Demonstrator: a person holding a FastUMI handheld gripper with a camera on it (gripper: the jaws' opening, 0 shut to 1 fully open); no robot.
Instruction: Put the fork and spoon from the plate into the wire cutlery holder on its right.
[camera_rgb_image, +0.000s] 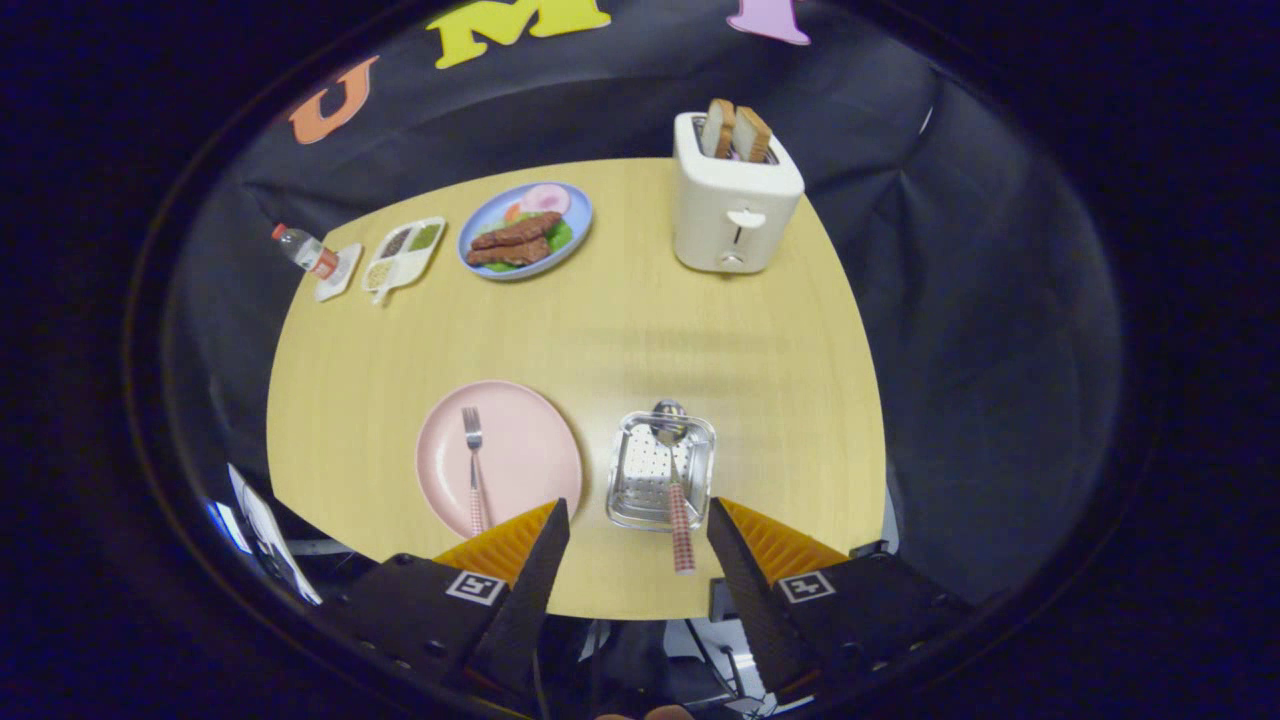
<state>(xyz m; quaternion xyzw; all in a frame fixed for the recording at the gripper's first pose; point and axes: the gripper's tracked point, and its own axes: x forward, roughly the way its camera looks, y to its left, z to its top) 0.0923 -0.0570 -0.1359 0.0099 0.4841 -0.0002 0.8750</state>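
Gripper: your gripper (638, 520) hangs above the near edge of the table with its fingers spread wide and nothing between them; each finger body carries a square black-and-white marker.
Landmark: the wire cutlery holder (661, 468), a shiny square basket with a perforated floor and rounded corners, sits just ahead of your fingers, slightly toward the right one.
Holder contents: you see the spoon (675, 480) lying in it, bowl resting on the holder's far rim, checked red-and-white handle sticking out over the near rim toward you, close to your right finger.
Plate: the pink plate (530, 440), round and matte, lies just left of the holder, apart from it, ahead of your left finger.
Plate contents: the fork (474, 470) rests on the plate's left half, tines pointing away from you, its checked handle reaching the near rim.
Table: the table (620, 330) under the holder is pale wood grain with a smooth top.
Toaster: well beyond the holder, a little to its right, stands a cream toaster (733, 205) with two bread slices (735, 130) upright in its slots.
Blue plate: far beyond the holder and to its left, a blue plate (525, 232) holds brown meat strips, green leaves and a pink slice.
Divided tray: left of that, a white tray (404, 256) has compartments with green, dark and pale fillings.
Bottle: farthest left from the holder, a small bottle (305, 250) lies tilted on a white dish (338, 272); you cannot read its label.
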